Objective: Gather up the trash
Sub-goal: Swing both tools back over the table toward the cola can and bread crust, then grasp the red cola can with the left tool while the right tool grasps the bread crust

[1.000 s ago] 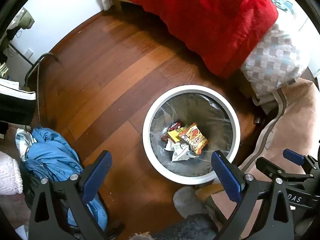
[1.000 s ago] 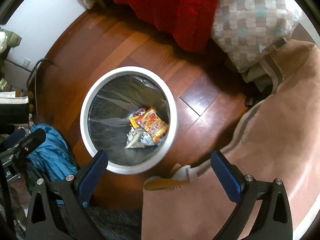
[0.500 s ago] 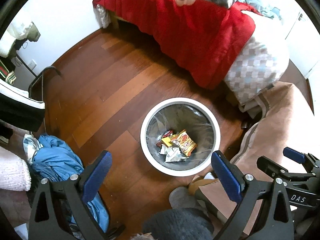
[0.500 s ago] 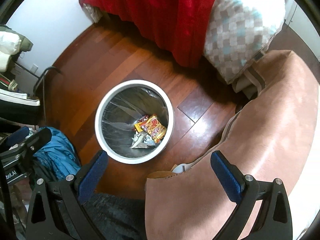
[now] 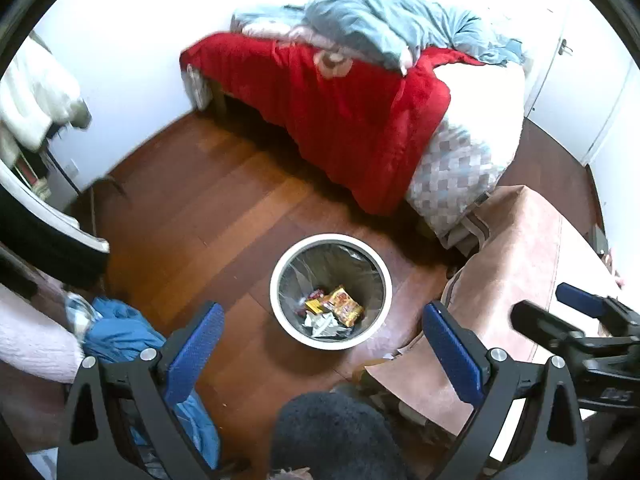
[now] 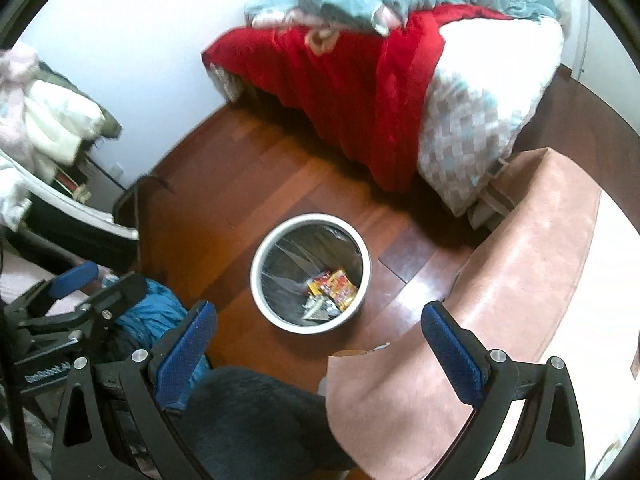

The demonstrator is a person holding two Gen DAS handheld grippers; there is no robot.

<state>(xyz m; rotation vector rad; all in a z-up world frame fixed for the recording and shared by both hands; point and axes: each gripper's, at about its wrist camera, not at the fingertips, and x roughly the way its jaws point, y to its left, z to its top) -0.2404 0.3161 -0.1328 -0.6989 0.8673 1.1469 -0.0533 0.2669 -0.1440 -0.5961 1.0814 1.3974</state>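
A round white trash bin (image 5: 280,276) with a clear liner stands on the wooden floor; it also shows in the right wrist view (image 6: 258,280). Inside lie a yellow-red snack wrapper (image 5: 344,306) (image 6: 338,286) and crumpled silver and white scraps (image 5: 320,322). My left gripper (image 5: 324,352) is open and empty, high above the bin. My right gripper (image 6: 316,348) is open and empty, also high above the bin. The right gripper shows at the right edge of the left wrist view (image 5: 576,320), and the left gripper at the left of the right wrist view (image 6: 76,292).
A bed with a red blanket (image 5: 340,112), checkered cover (image 5: 452,176) and blue-grey bedding stands behind the bin. A pink-brown padded surface (image 5: 520,264) (image 6: 500,280) lies at right. Blue clothing (image 5: 120,332) lies on the floor at left. A dark fuzzy slipper (image 5: 332,436) sits below.
Both grippers have risen and pulled back from the bin, which now looks smaller and farther. More of the bed and walls has come into view. Both grippers stay open.
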